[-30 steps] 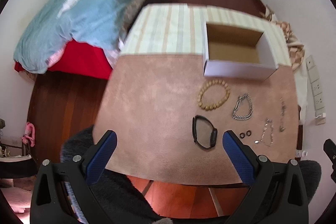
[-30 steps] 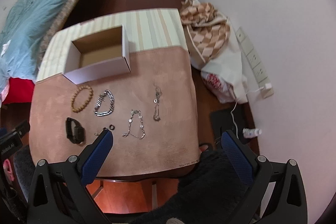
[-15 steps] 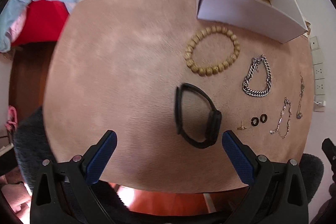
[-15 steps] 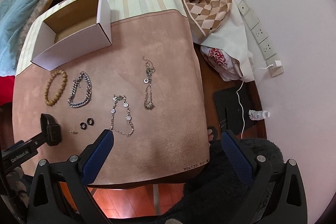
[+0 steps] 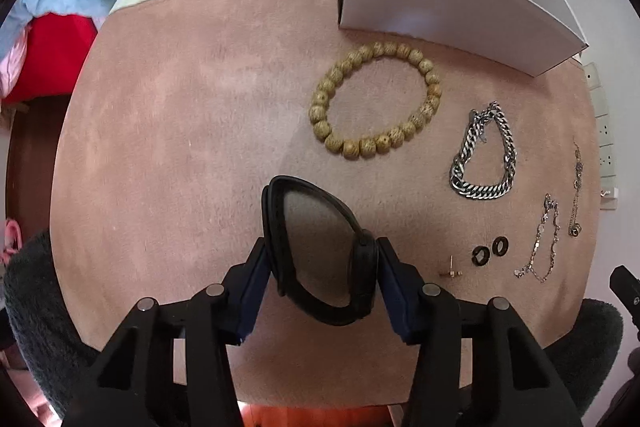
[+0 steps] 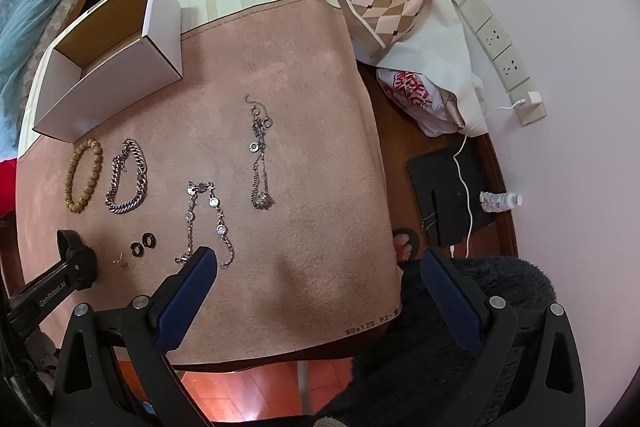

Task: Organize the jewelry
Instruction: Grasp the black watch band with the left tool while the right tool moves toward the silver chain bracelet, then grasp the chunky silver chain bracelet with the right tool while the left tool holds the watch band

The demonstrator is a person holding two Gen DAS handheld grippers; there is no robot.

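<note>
Faintly legible: mat (image 6: 280, 287) edge "80x120"; left tool (image 5: 322, 269) clamps black band (image 5: 320, 247).

The far wall of the cardboard box (image 5: 440, 3) runs off the top of the frame in the left wrist view. The tiny gold piece (image 5: 451, 269) at lower right is too small to identify. In the right wrist view, blue fingers (image 6: 188, 291) cover the thin chain's (image 6: 208, 219) lower end.

Box (image 5: 448, 7) behind bead bracelet (image 5: 376, 105), chain bracelet (image 5: 484, 155) right of it, earrings (image 5: 488, 251) nearer, all on mat (image 5: 180, 147).
</note>
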